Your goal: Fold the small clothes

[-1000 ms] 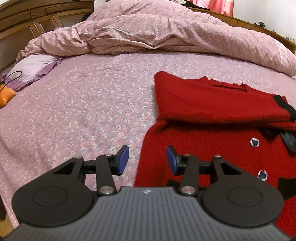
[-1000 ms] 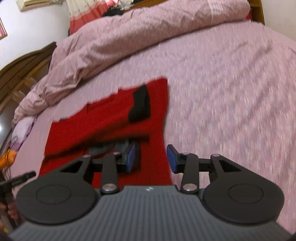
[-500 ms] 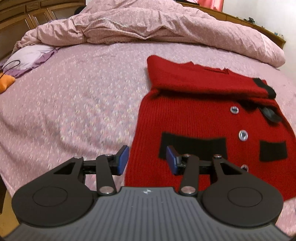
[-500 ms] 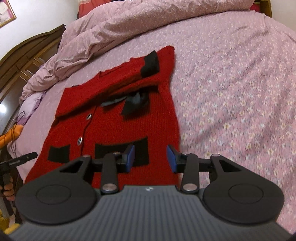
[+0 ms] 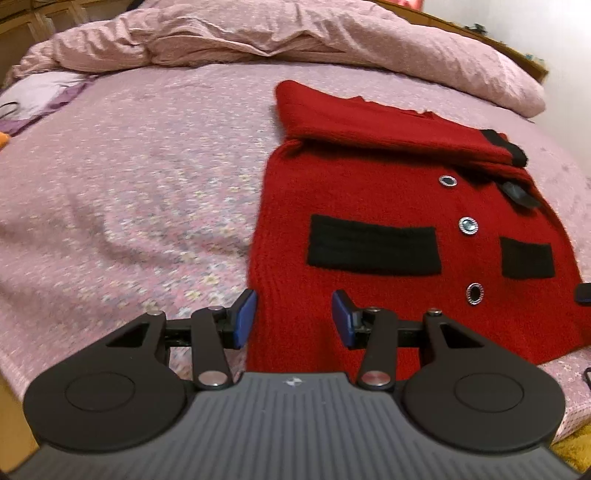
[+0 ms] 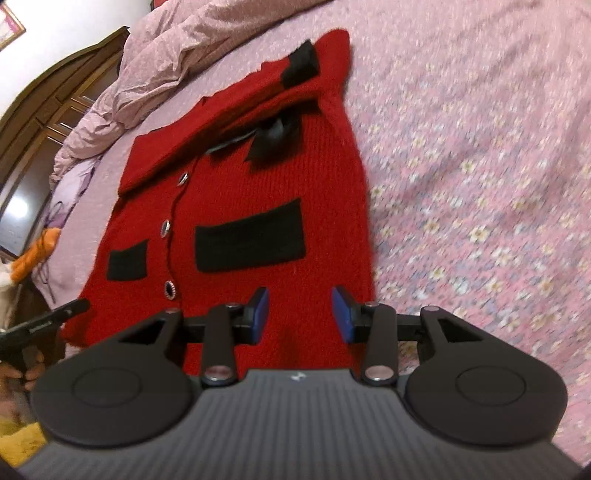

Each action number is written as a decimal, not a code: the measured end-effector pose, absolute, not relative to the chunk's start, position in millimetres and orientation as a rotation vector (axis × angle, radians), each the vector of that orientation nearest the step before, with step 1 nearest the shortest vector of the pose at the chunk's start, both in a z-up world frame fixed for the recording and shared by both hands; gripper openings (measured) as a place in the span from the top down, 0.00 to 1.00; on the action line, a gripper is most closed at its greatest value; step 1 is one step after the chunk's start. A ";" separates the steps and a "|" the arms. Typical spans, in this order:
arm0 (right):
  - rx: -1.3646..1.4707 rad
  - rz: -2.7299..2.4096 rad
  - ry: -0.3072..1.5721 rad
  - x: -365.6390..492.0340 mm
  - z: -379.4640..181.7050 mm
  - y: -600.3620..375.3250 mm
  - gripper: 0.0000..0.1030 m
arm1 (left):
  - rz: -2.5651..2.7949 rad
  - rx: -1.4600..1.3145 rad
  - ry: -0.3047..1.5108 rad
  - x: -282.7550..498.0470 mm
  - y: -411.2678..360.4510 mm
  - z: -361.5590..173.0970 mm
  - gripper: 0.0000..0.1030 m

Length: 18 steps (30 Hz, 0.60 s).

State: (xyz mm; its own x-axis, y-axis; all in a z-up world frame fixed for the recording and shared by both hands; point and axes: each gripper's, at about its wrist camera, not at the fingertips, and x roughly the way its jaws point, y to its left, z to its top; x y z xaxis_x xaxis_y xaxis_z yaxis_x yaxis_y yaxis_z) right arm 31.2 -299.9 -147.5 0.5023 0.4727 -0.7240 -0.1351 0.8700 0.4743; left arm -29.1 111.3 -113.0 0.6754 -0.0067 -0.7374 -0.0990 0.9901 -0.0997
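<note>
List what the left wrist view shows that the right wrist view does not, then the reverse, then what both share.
Only the left wrist view: the left gripper, open, over the cardigan's near left corner.

Only the right wrist view: the right gripper, open, over the near right corner; a hand at the left edge; dark wooden furniture.

Both: the red cardigan, sleeves folded across its top, the pink bedsheet and the crumpled quilt.

From my feeds I can read no words or numbers anywhere; the only mark is a small pale emblem, too tiny to make out, on the ribbed grey housing (image 5: 295, 424) behind each gripper.
</note>
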 end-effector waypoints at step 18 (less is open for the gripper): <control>0.426 0.477 0.992 53.6 -171.4 -287.8 0.62 | -0.097 -0.133 0.903 21.3 110.4 -143.5 0.50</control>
State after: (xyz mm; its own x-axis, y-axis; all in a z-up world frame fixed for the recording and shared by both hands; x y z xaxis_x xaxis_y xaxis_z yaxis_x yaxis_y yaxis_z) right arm 53.6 -287.8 -171.4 0.4611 0.5616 -0.6870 -0.1858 0.8182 0.5441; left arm 21.3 110.4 -143.5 0.6157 -0.1401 -0.7754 0.0284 0.9874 -0.1558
